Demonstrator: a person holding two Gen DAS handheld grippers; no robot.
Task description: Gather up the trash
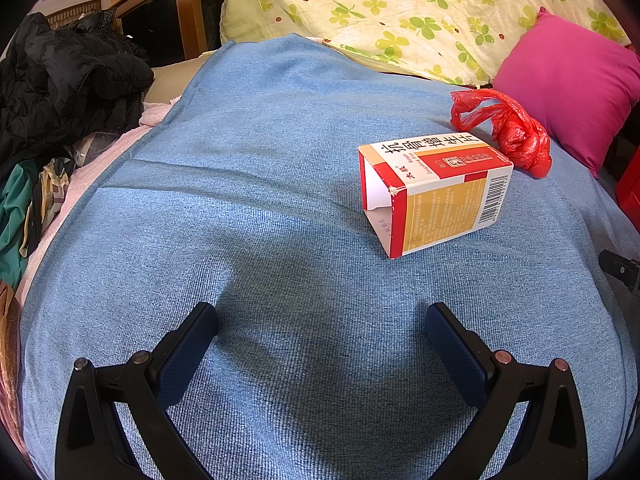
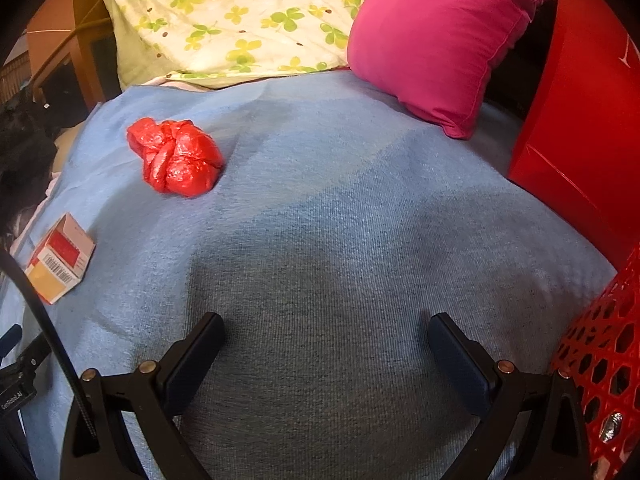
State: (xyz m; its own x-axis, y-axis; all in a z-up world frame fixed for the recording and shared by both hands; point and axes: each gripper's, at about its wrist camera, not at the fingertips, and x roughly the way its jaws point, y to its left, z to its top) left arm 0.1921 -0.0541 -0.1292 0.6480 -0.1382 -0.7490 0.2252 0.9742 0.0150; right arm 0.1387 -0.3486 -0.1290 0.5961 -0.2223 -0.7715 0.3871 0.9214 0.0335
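A red, white and yellow medicine box (image 1: 436, 192) lies on its side on the blue blanket (image 1: 280, 160), its flap end open toward me. A crumpled red plastic bag (image 1: 508, 128) lies just behind it. My left gripper (image 1: 322, 320) is open and empty, above the blanket, near and to the left of the box. In the right wrist view the bag (image 2: 178, 156) is at far left and the box (image 2: 60, 260) at the left edge. My right gripper (image 2: 326, 332) is open and empty over bare blanket (image 2: 340, 220). A red mesh basket (image 2: 600, 348) stands at its right.
A magenta pillow (image 2: 436, 40) and a clover-print quilt (image 1: 400, 12) lie at the far side of the bed. A black jacket and clothes (image 1: 60, 80) pile at the left. A red box or panel (image 2: 580, 112) stands at the right. A wooden cabinet (image 1: 168, 12) is behind.
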